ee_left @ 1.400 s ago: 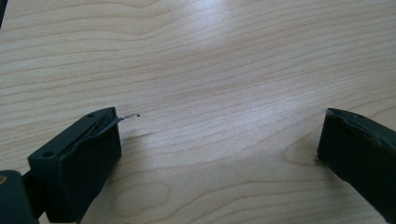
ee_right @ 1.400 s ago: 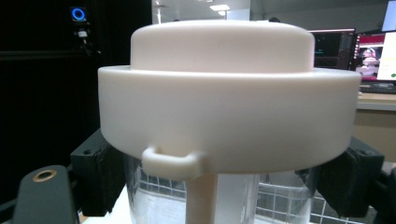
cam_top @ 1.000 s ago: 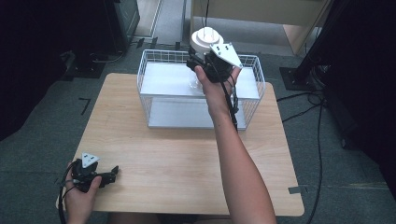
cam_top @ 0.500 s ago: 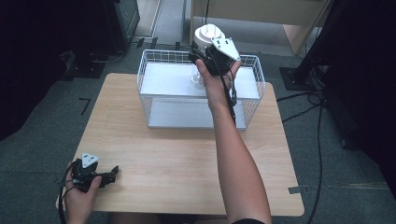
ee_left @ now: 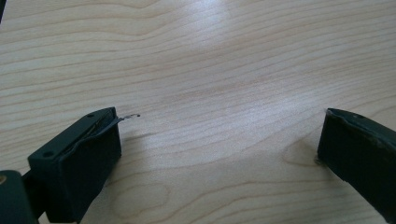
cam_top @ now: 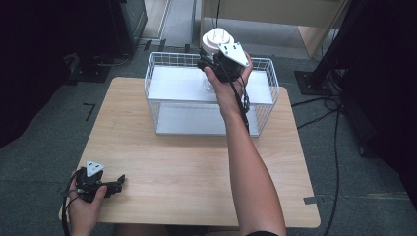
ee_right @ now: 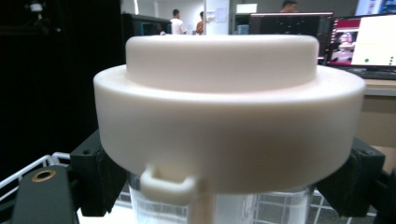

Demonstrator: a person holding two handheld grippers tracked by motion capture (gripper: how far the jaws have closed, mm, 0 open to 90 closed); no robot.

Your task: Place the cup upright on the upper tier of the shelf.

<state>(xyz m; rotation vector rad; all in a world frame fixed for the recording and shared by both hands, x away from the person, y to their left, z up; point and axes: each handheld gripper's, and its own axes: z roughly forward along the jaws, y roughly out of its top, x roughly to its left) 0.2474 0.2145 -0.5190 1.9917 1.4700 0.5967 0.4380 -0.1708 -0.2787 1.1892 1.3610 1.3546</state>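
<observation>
A clear jar with a thick white lid (cam_top: 214, 40) (ee_right: 229, 112) is held up over the back of the white wire basket (cam_top: 263, 105). My right gripper (cam_top: 212, 66) (ee_right: 229, 186) is shut on the jar just below the lid, one black jaw on each side of the clear body. My left gripper (cam_top: 118, 183) rests on the wooden table (cam_top: 196, 172) at the near left corner; its jaws (ee_left: 219, 154) stand wide open over bare wood with nothing between them.
The wire basket stands at the back middle of the table and has a white shelf (cam_top: 182, 88) inside. Dark equipment and cables (cam_top: 319, 105) lie on the floor around the table. Monitors (ee_right: 364, 39) and people show far behind the jar.
My right gripper has lifted the jar slightly higher and farther toward the basket's back edge. The left gripper has stayed where it was.
</observation>
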